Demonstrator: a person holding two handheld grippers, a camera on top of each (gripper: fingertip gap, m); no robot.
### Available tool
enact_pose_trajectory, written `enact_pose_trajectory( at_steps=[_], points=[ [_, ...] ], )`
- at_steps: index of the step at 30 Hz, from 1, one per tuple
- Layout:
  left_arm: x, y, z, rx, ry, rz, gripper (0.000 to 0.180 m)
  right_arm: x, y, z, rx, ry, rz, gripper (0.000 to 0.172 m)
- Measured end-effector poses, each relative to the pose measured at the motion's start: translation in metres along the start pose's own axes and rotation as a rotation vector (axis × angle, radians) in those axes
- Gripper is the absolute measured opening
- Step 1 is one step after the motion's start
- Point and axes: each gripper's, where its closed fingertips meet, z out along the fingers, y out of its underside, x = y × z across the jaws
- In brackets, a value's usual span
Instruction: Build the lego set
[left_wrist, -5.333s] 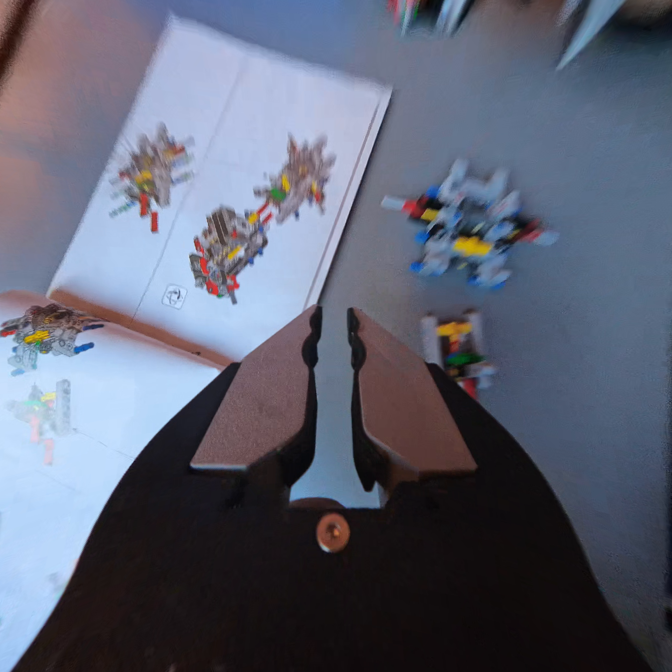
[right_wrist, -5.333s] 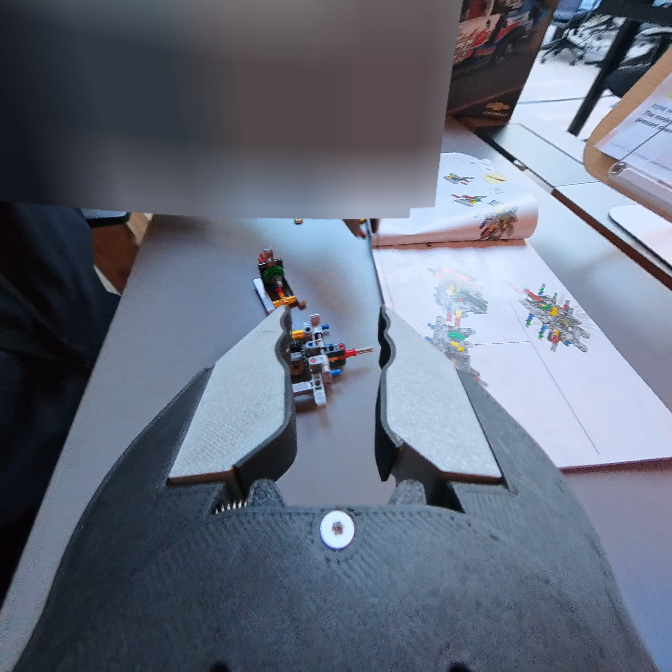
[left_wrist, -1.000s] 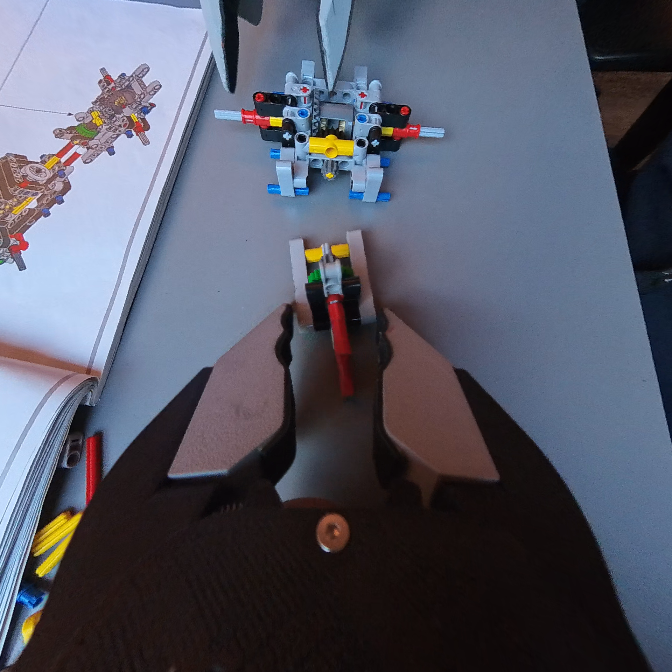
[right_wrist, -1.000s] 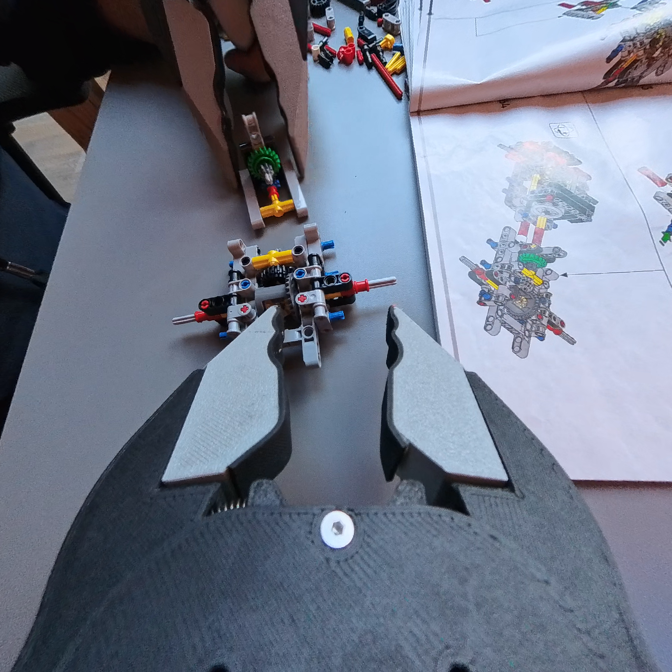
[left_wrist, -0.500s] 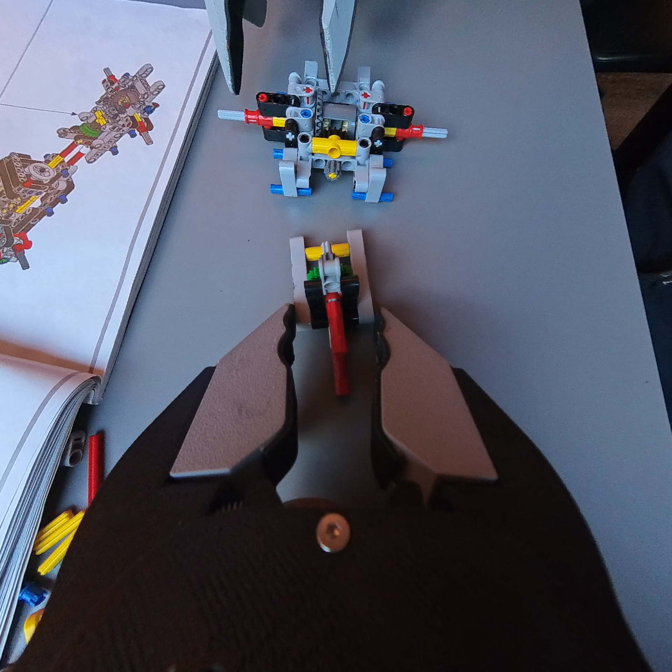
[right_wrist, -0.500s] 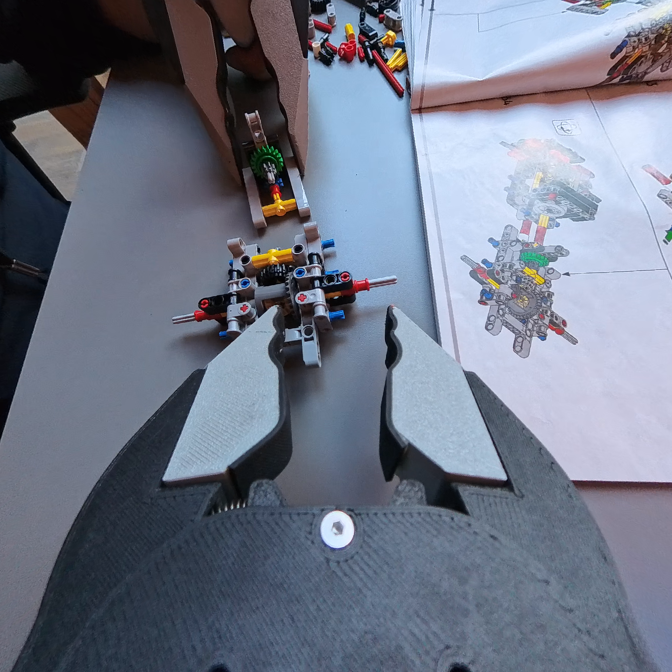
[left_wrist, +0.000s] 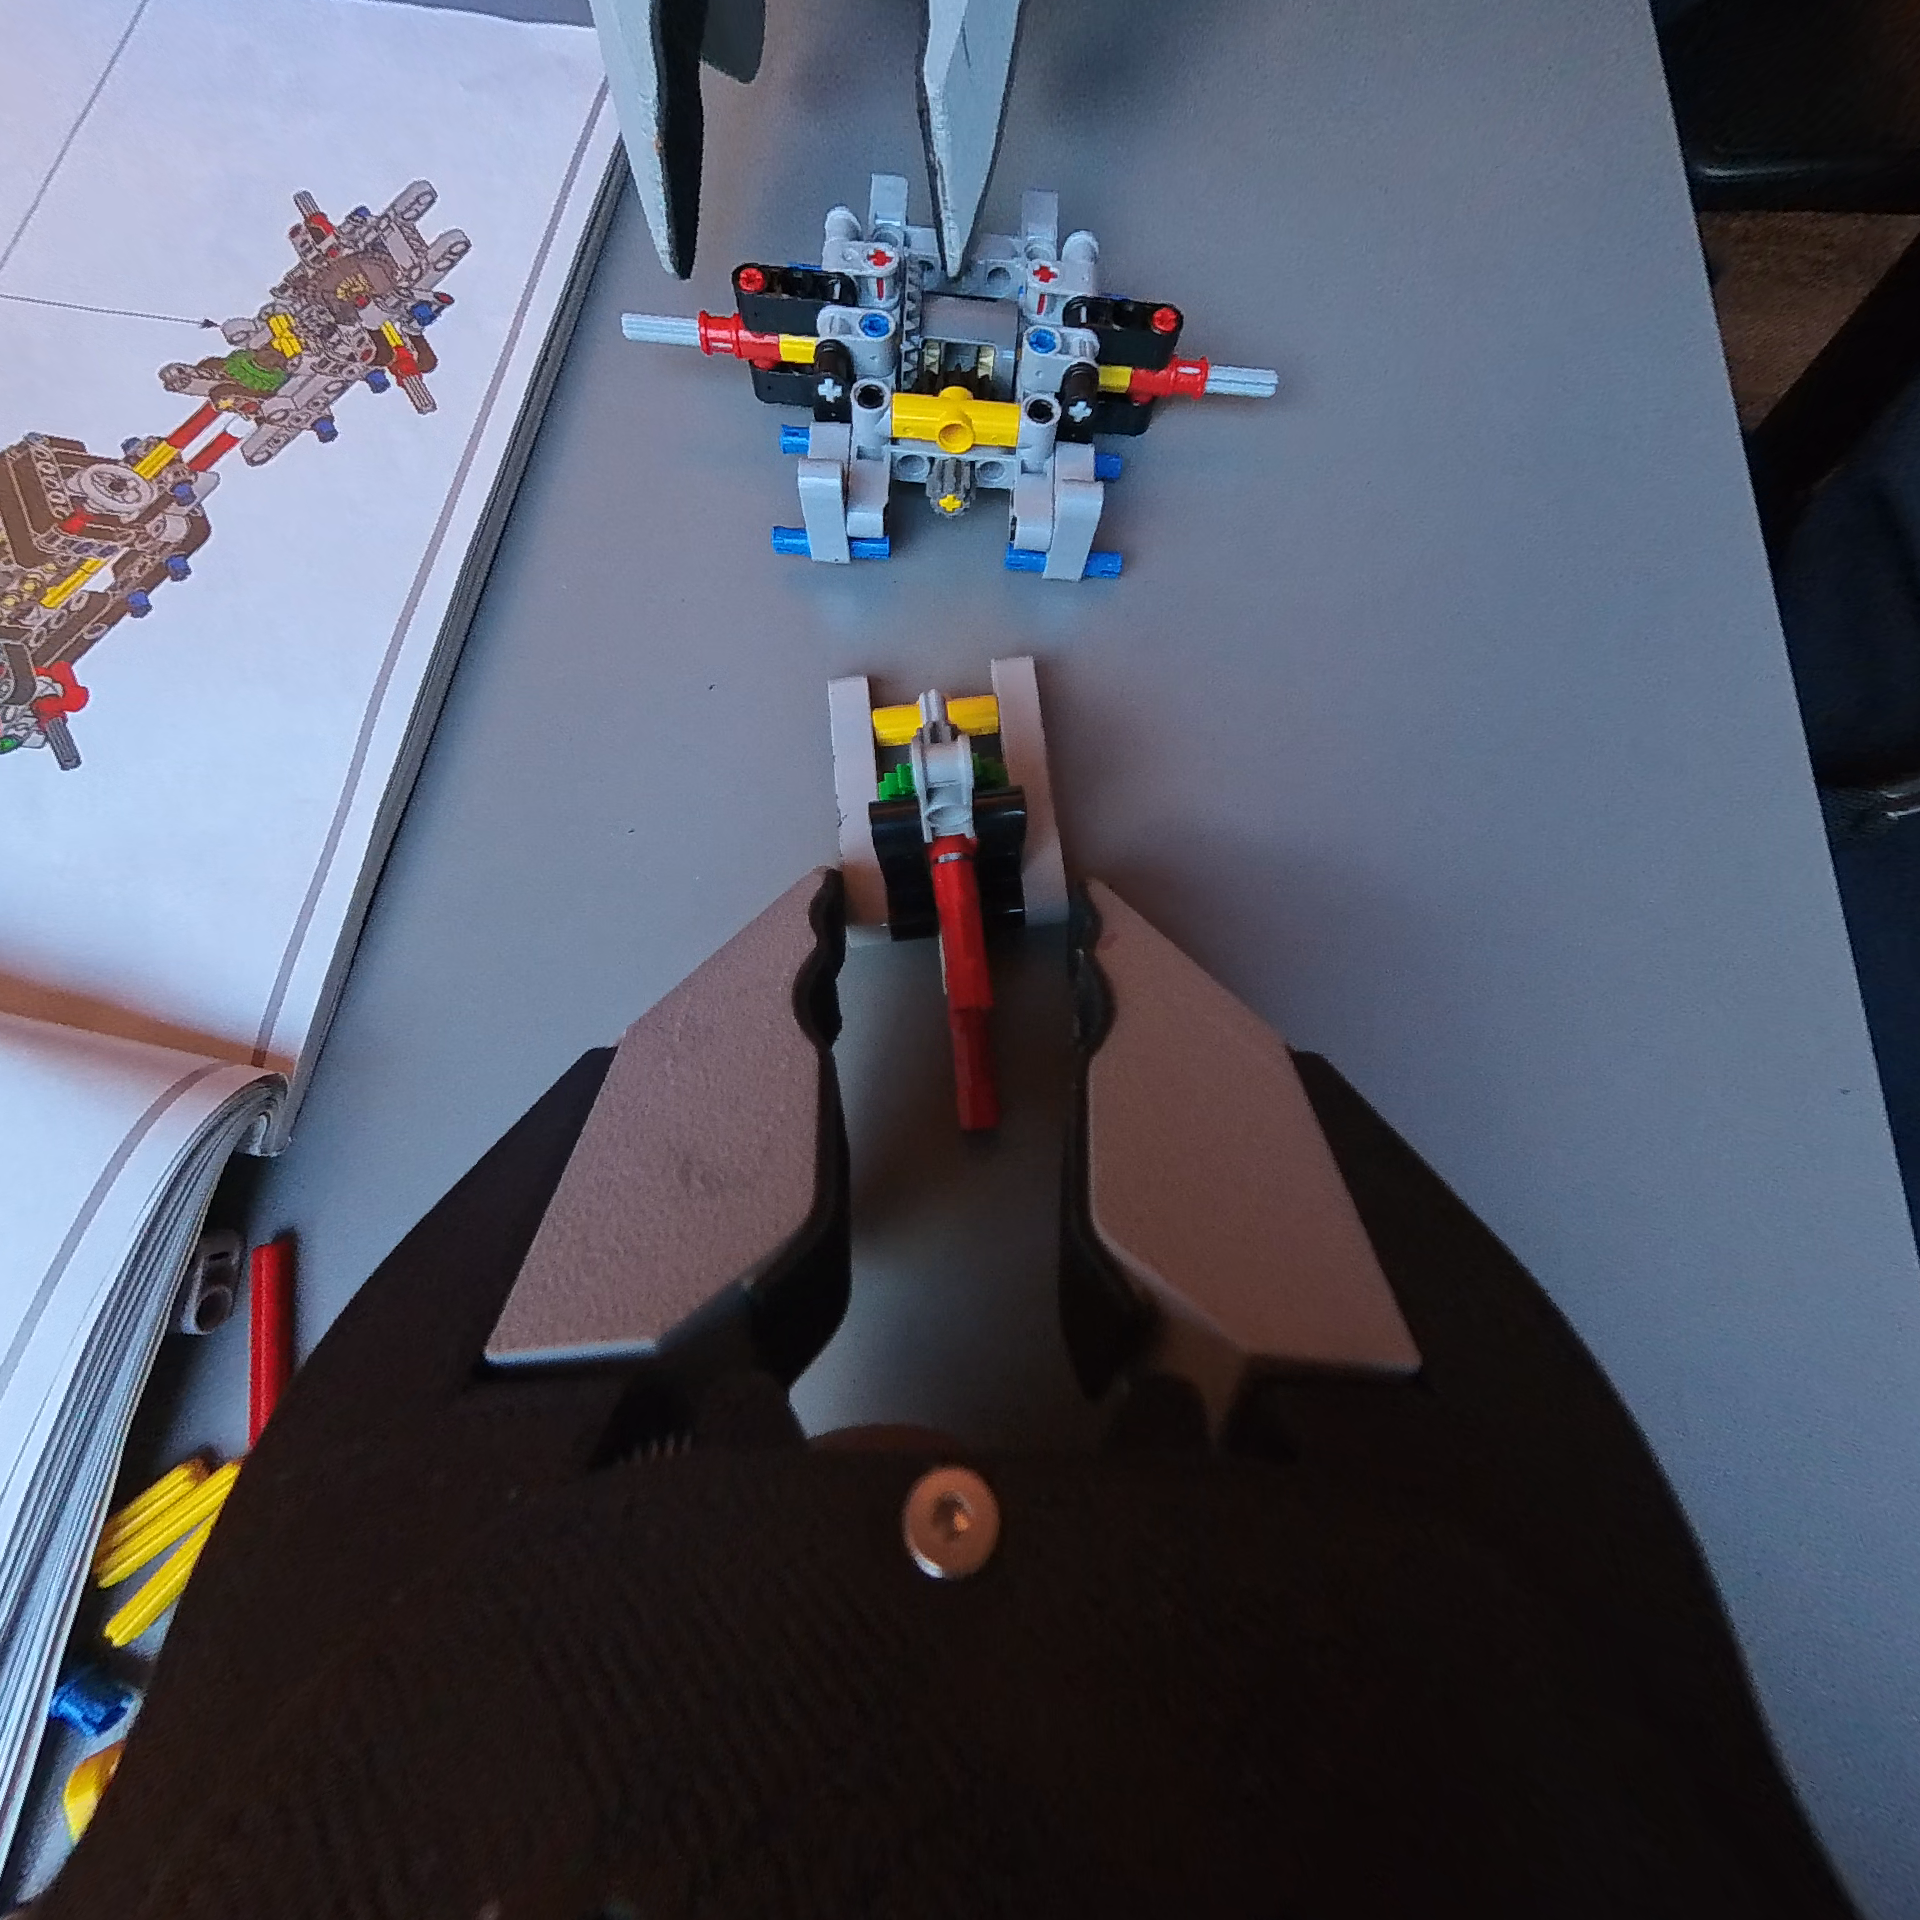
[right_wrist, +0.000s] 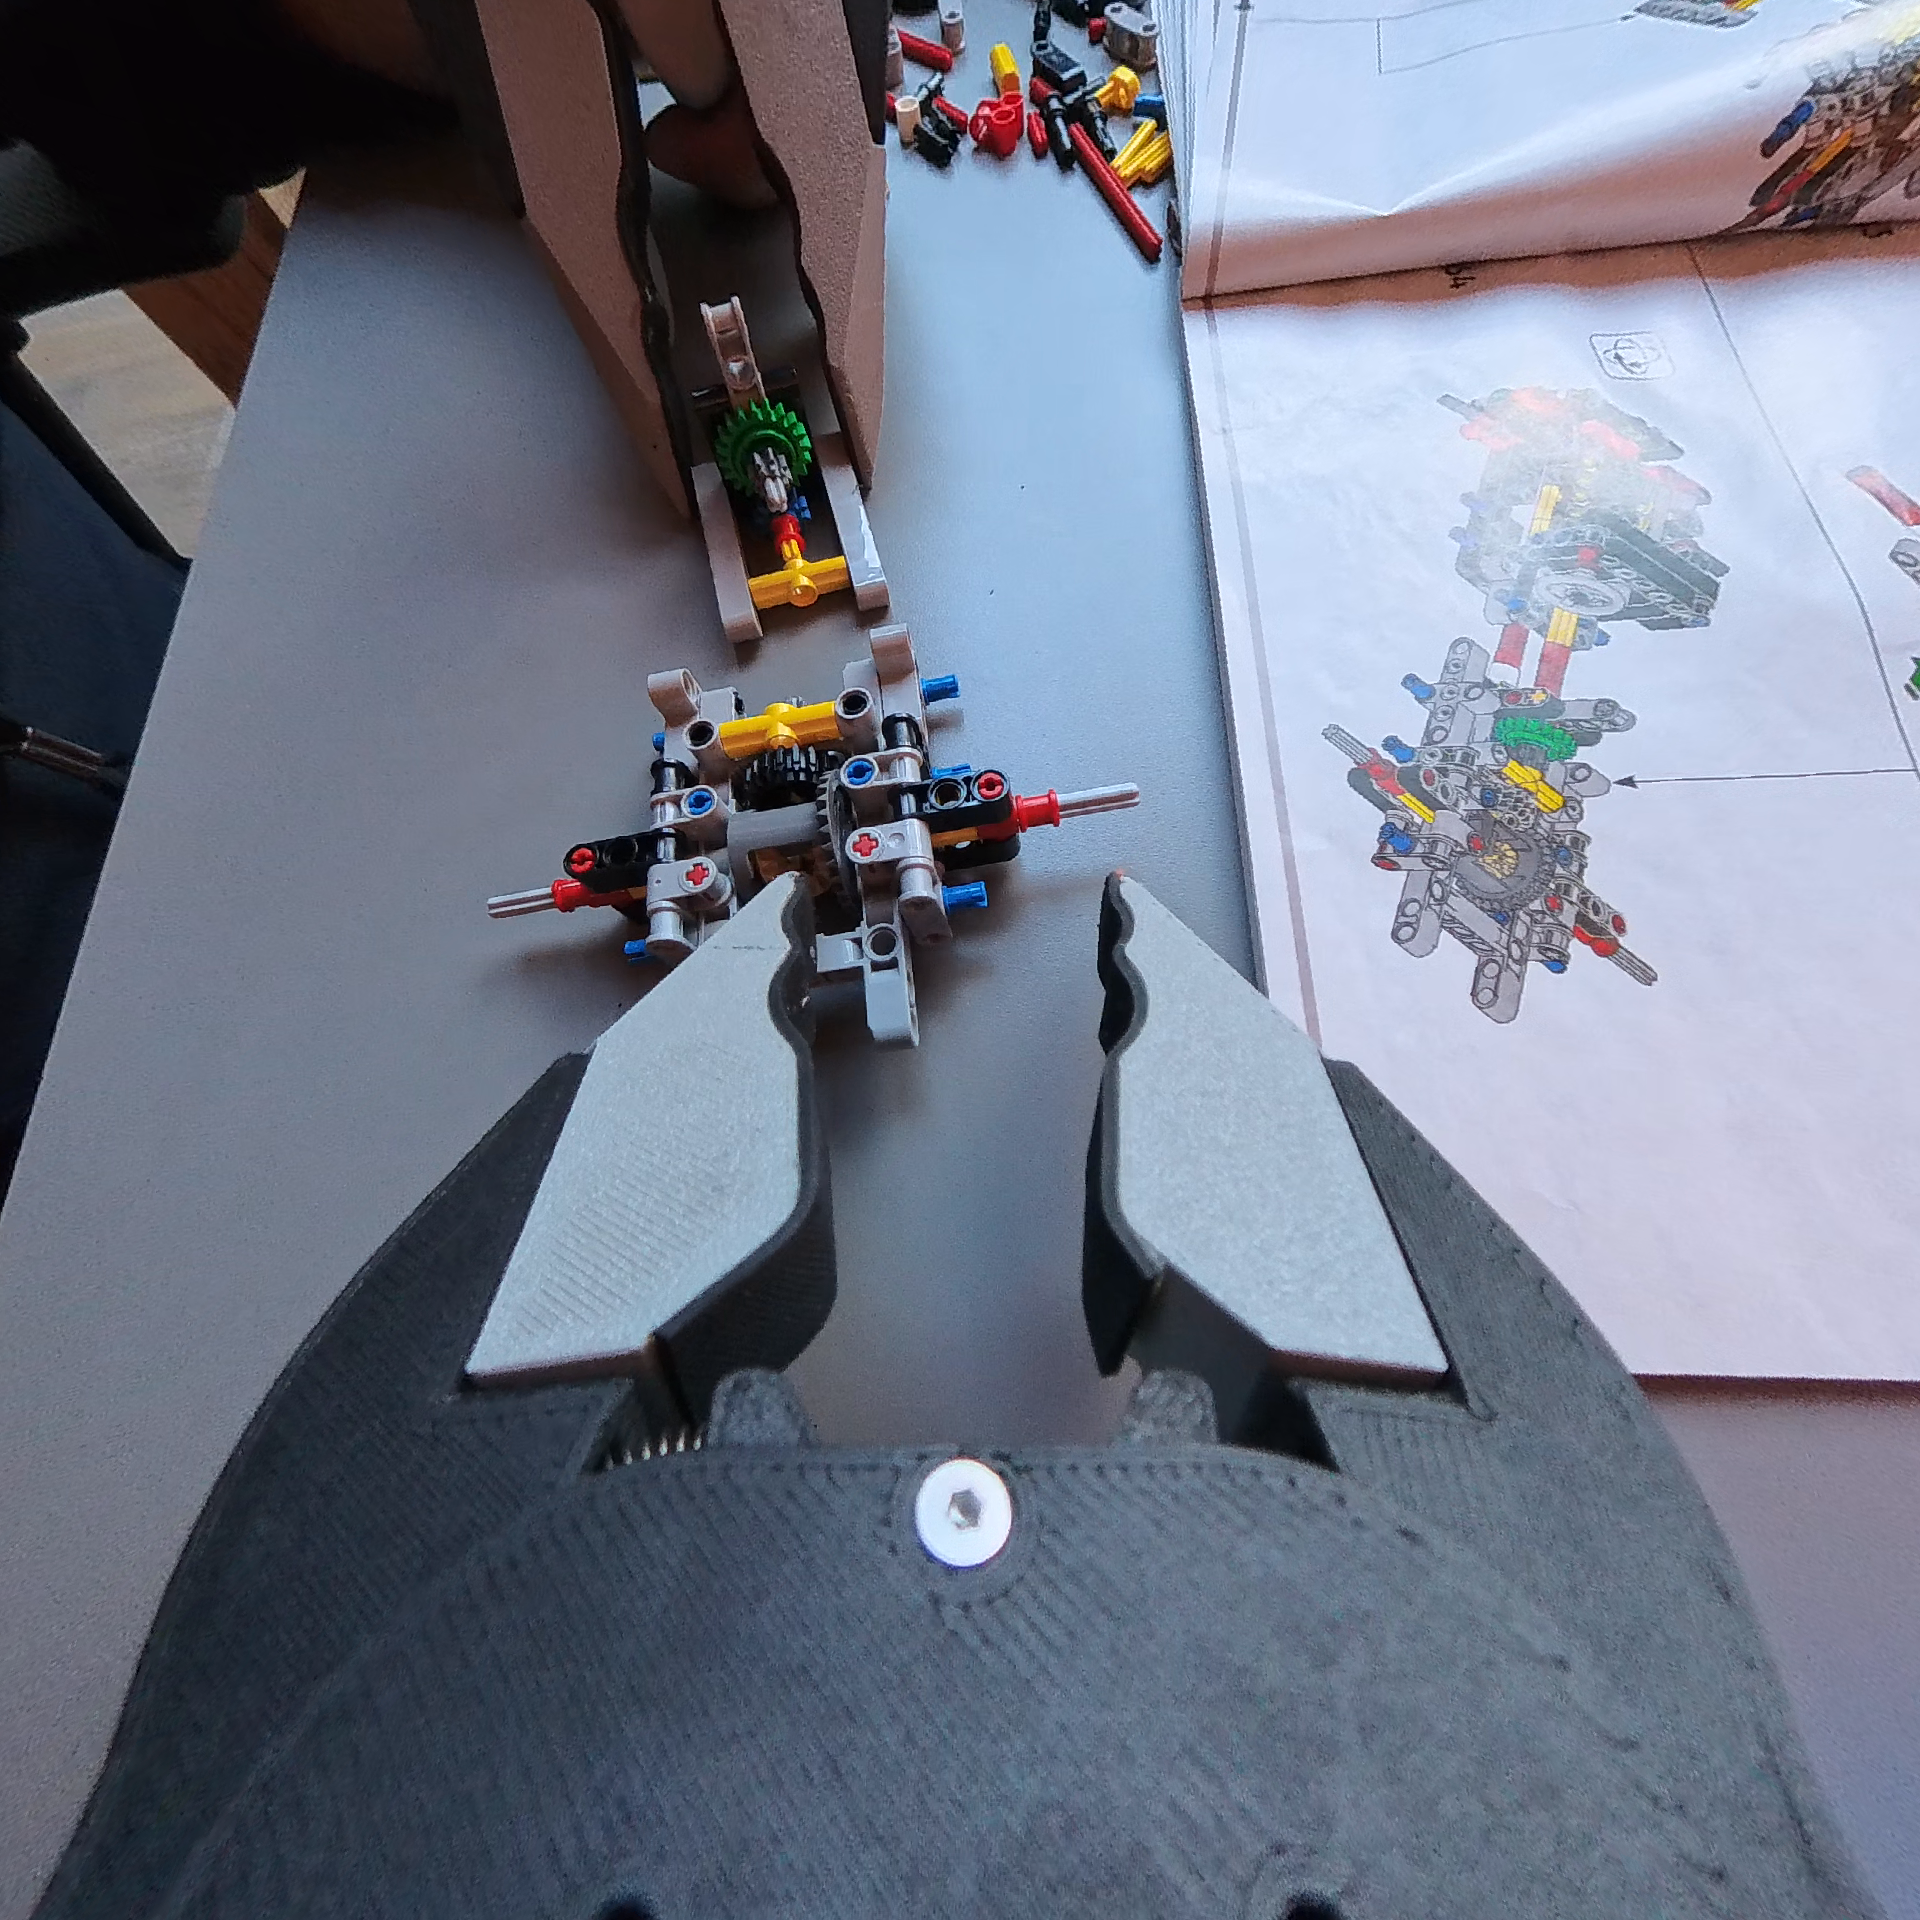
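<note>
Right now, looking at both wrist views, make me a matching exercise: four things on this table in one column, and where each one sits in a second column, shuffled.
Things:
1. small gear module
2. wide axle assembly
3. instruction booklet
4. loose yellow and red pieces

Places:
A. lying open along one side of the grey table
B. between the fingertips of the left tool
C. scattered by the booklet's edge
D. partly under one fingertip of the right tool, whose other finger is clear of it

Pairs: 1-B, 2-D, 3-A, 4-C
</note>
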Motion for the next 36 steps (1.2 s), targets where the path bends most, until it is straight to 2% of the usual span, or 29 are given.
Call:
enact_pose_trajectory(
  at_steps=[36],
  points=[
    [-0.0005,0.0016,-0.0011,-0.004,-0.004,0.004,0.040,-0.0011,0.0014,0.0009,-0.009,-0.002,-0.010,0.051]
  ],
)
